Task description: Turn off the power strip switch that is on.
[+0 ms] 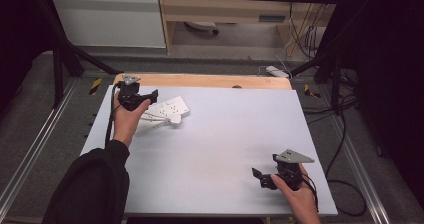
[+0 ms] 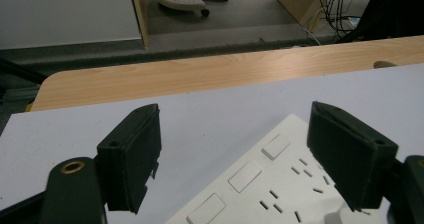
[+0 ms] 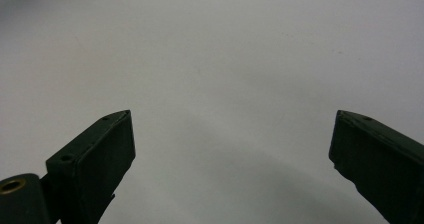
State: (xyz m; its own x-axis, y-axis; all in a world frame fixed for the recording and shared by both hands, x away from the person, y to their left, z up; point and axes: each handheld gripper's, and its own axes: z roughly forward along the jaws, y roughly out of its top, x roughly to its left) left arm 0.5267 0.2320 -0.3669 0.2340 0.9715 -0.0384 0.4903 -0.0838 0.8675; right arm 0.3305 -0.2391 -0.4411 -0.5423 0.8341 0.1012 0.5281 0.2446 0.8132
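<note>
The left gripper (image 1: pixel 150 95), arm outstretched, holds its jaws apart over the white plastic power strip (image 1: pixel 167 110), while the right gripper (image 1: pixel 260 176) rests gaping near the grey bench (image 1: pixel 220 134) edge.

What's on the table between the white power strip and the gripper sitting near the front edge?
Nothing. In the high view, the stretch of table between the power strip and the right gripper is bare, just plain pale surface.

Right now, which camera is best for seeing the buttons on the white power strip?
The left gripper view: the power strip lies close beneath the open left hand-held gripper, switches and slots plain. The high view shows the strip small and far off. The right gripper view faces bare table.
</note>
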